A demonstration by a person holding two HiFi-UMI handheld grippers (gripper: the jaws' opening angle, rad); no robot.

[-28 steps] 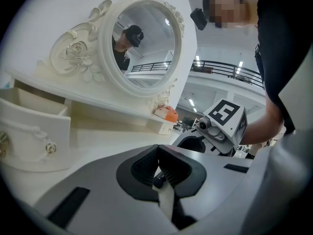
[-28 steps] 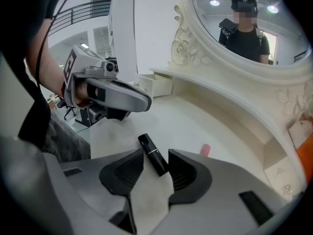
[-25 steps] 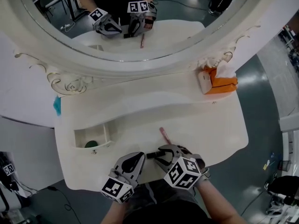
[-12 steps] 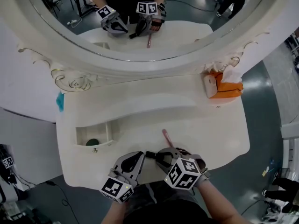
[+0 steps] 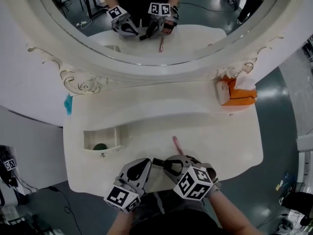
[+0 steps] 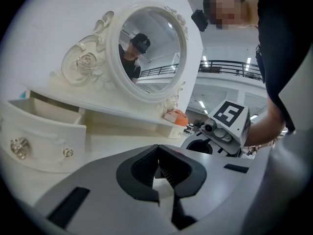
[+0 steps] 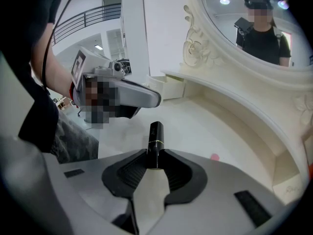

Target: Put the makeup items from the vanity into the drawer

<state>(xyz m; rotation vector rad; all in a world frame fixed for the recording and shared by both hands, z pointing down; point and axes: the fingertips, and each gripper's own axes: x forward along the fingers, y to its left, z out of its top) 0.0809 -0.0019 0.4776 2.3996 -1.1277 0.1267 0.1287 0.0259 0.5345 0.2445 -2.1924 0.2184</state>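
my right fingers (image 7: 128,173) have just been closing and now pinch the black lipstick tube (image 7: 155,140) near the bench's (image 5: 220,141) front edge; my left fingers (image 6: 139,173) are together, empty, just beside.

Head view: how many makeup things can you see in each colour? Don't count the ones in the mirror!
Black tube: 1
Pink stick: 1
Green thing in the open drawer, too small to tell what it is: 1
Total: 3
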